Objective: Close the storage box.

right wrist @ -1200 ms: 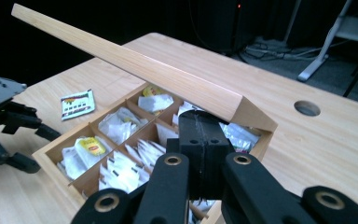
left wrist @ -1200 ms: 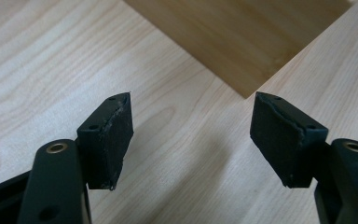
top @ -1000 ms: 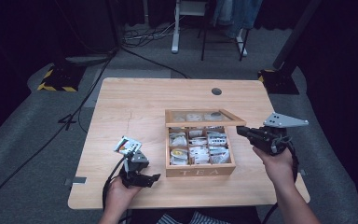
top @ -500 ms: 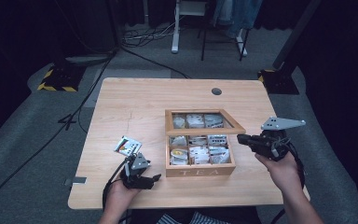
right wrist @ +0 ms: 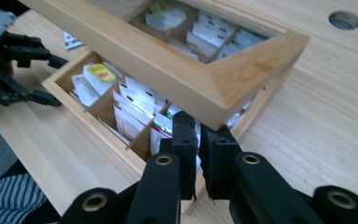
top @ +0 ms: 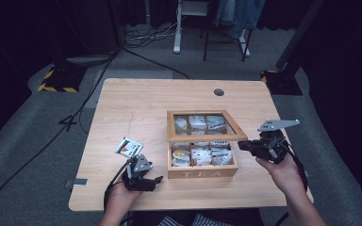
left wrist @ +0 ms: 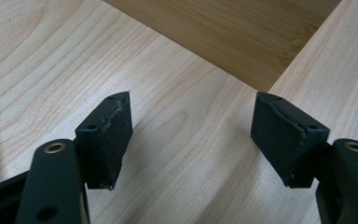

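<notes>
On the left of the pale wooden table (top: pixel 136 103), a small white printed tea packet (top: pixel 128 147) lay loose, just beyond the left gripper (top: pixel 156 183). That gripper rested low at the near edge, close to the near left corner of the box. Its jaws stood wide apart over bare wood with nothing between them, and it had hardly shifted in the last second.

Right of it, in the middle of the table, sat the light wooden tea box with "TEA" on its front wall (top: pixel 202 172). Its compartments were packed with white and coloured tea bags (top: pixel 200 155). Its wooden-framed, glass-paned lid (top: pixel 207 137) was hinged along the far side and hung half raised. A second earlier it had stood steeper. It had since swung down towards the near side and covered more of the far compartments, so the box was probably being closed, with about half the swing left.

At the right, the right gripper (top: pixel 242 145) had come lower with the lid. Its jaws were pressed almost together on nothing, and the lid's near right corner seemed to rest against their tips.
</notes>
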